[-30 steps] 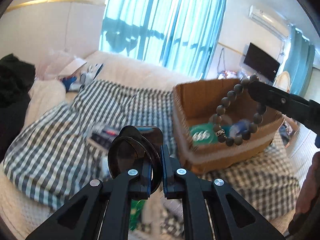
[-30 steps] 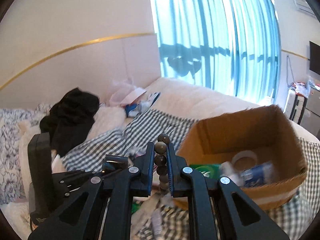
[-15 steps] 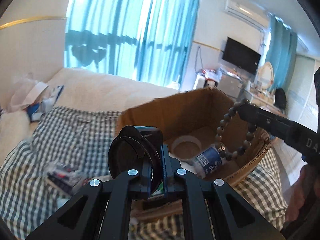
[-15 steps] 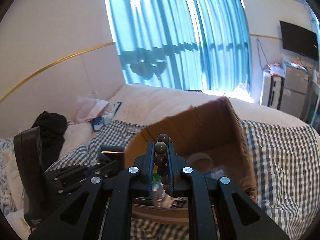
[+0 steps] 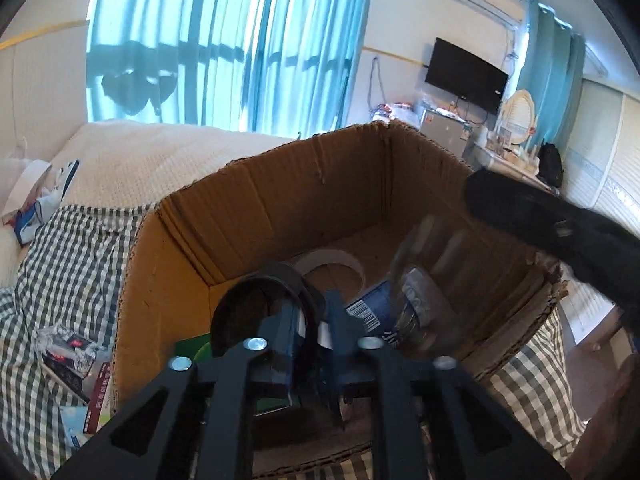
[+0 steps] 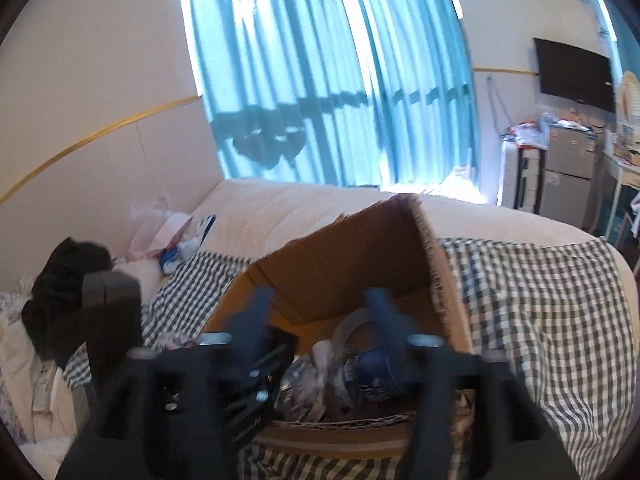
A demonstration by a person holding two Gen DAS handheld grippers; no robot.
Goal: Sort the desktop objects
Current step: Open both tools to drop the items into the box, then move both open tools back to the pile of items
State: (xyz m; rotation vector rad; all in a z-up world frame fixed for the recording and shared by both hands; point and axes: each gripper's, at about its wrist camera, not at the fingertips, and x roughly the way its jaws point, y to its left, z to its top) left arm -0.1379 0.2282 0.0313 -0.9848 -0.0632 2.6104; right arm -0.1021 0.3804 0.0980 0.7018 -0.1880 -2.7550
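Opening over the cardboard box (image 6: 352, 256) — right tool (image 6: 320, 312), its beads gone.

The left gripper (image 5: 312, 332) is matte black, its two arms cut with triangular openings and fastened by round silver screws. Its fingers (image 5: 286, 344) carry dark blue pads. The right gripper (image 6: 318, 320) has the same black frame, silver screws and blue-grey fingers (image 6: 380, 312), blurred in its own view. The left wrist view shows one rounded black finger bearing a small pale mark.
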